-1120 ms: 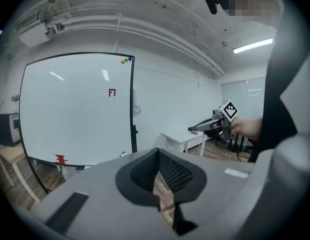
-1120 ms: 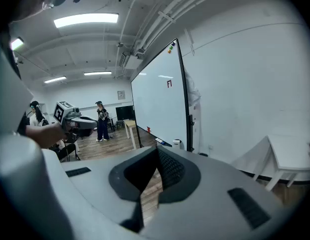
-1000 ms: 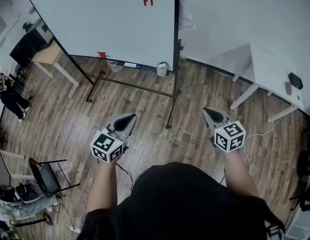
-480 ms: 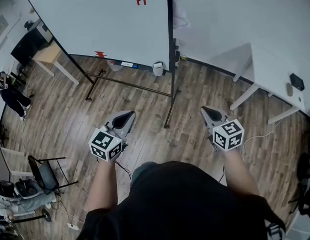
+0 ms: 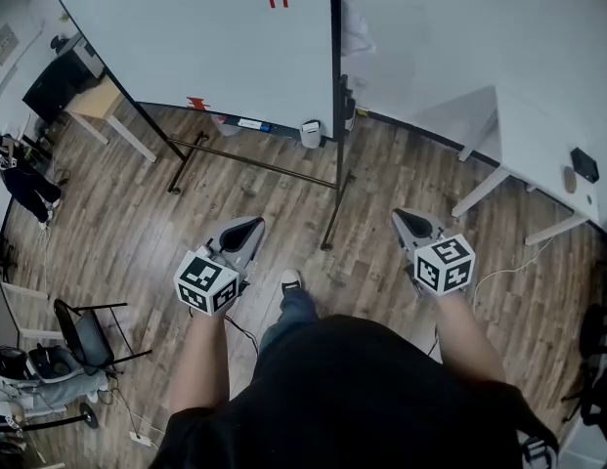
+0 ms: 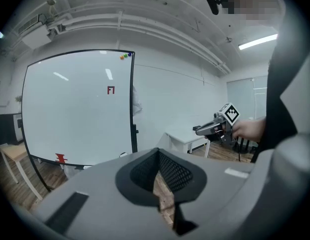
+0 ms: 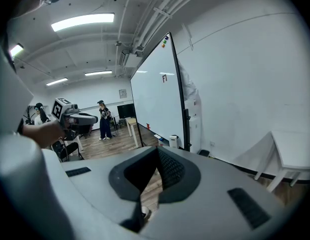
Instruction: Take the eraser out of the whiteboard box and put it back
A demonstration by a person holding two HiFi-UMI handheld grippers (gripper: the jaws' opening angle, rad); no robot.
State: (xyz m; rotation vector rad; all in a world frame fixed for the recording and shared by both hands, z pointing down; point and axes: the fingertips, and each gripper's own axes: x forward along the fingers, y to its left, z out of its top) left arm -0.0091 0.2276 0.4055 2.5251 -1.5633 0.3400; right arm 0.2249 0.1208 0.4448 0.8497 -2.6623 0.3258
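Observation:
The whiteboard (image 5: 215, 37) stands ahead on its frame. A small white box (image 5: 312, 133) sits at the right end of its bottom ledge and also shows as the same box (image 7: 173, 141) in the right gripper view. No eraser can be made out from here. My left gripper (image 5: 252, 226) is held out over the wooden floor, well short of the board, jaws shut and empty. My right gripper (image 5: 401, 216) is level with it to the right, its jaws also meeting at the tip with nothing between them. Both point toward the board.
A red magnet (image 5: 196, 104) and small items lie along the board's ledge. A white table (image 5: 538, 154) stands at the right by the wall, a small desk (image 5: 93, 110) at the left. A folding chair (image 5: 88, 335) and a cart are at lower left. A person (image 7: 103, 119) stands far off.
A shoe and leg have stepped into view between the two grippers. The whiteboard has shifted slightly left in the head view. Both grippers keep their pose.

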